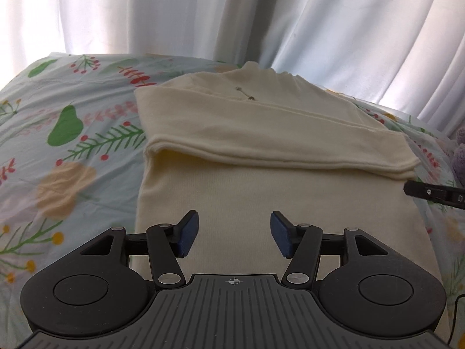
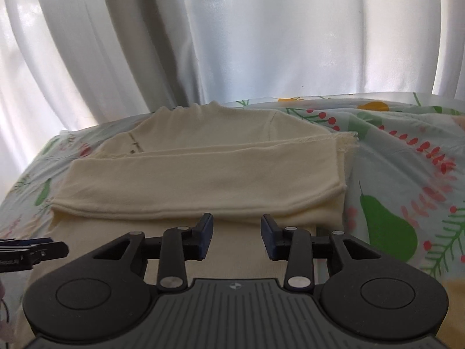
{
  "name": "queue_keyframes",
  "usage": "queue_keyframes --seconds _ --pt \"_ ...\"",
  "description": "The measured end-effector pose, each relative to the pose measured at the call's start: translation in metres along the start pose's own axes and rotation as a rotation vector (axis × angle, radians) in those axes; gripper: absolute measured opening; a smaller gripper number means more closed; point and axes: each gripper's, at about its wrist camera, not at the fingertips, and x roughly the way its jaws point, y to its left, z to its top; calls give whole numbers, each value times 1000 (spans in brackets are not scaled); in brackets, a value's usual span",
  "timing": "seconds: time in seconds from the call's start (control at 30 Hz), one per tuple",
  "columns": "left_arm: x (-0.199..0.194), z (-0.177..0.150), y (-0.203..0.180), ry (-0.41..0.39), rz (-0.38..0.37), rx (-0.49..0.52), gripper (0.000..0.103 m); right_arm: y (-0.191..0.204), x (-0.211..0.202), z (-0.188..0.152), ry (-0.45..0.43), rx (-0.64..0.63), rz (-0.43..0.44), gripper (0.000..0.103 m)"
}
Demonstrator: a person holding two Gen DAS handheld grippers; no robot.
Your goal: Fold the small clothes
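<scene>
one cream sweater (image 1: 261, 157), folded, flat on the flowery bed sheet (image 1: 72, 133) in front of the white curtain (image 1: 174, 14) | left gripper (image 1: 234, 232) fingers apart over sweater, holding nothing | right gripper (image 2: 237, 237) fingers apart over sweater, holding nothing

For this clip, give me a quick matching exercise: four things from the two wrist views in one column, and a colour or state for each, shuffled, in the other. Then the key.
Things:
1. garment
2. bedsheet
3. curtain
4. left gripper

Descriptions:
A. white, hanging in folds behind the bed
B. cream, lying flat with the sleeves folded across the body
C. jaws apart, nothing between the blue pads
D. pale blue, printed with green pears and red berries

Pairs: 1-B, 2-D, 3-A, 4-C
</scene>
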Motion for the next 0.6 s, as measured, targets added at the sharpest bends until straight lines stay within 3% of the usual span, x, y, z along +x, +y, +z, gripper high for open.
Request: queue_keyframes --seconds 0.1,0.23,0.37,0.6 --pt "-31 -27 14 34 -20 -46 60 -13 -47 -40 64 117 105 37" --pt "-60 -65 35 116 -38 -120 60 -27 -104 -93 116 238 136 40" --pt "-76 -90 45 193 3 -110 59 -36 -134 -130 177 272 69 41" --pt "-98 -110 52 225 30 -109 54 -51 -144 -152 213 258 16 41"
